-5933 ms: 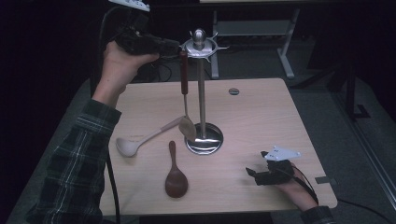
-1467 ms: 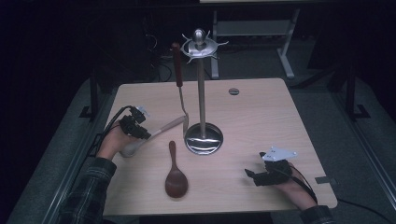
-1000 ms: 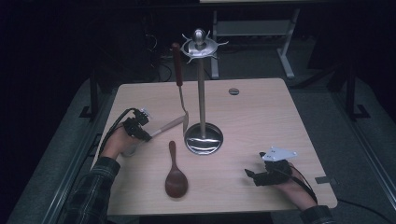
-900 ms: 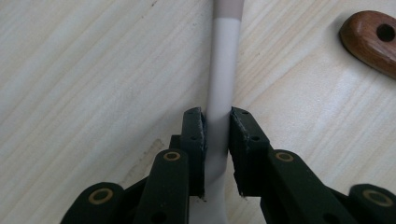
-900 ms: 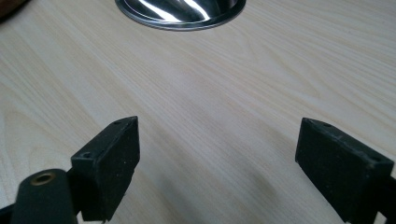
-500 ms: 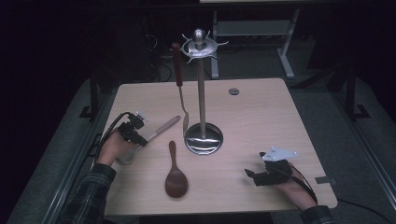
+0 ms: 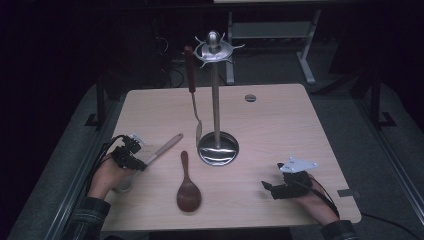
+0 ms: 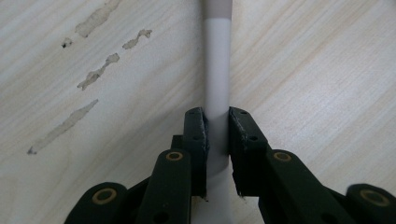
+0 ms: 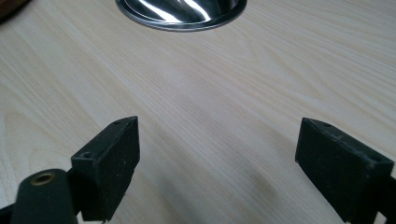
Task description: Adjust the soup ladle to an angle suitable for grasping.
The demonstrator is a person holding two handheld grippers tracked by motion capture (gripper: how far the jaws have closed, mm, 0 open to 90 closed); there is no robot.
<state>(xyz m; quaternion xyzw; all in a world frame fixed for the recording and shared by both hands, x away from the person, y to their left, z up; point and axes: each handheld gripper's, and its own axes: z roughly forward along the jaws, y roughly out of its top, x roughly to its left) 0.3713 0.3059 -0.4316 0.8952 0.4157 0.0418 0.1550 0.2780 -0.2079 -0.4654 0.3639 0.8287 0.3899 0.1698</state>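
High view: overhead, facing forward across table [image 7: 280, 130]. Gripper views: close, low over tabletop; right shares stand base [image 9: 182, 14].

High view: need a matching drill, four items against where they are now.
Items:
1. ladle
2. dark spoon
3. spatula
4. right gripper

States:
A. hangs from the stand
B. open, low over bare table
C. lies flat in front of the stand's base
D. gripped at the handle by the left gripper

Pairs: 1-D, 2-C, 3-A, 4-B
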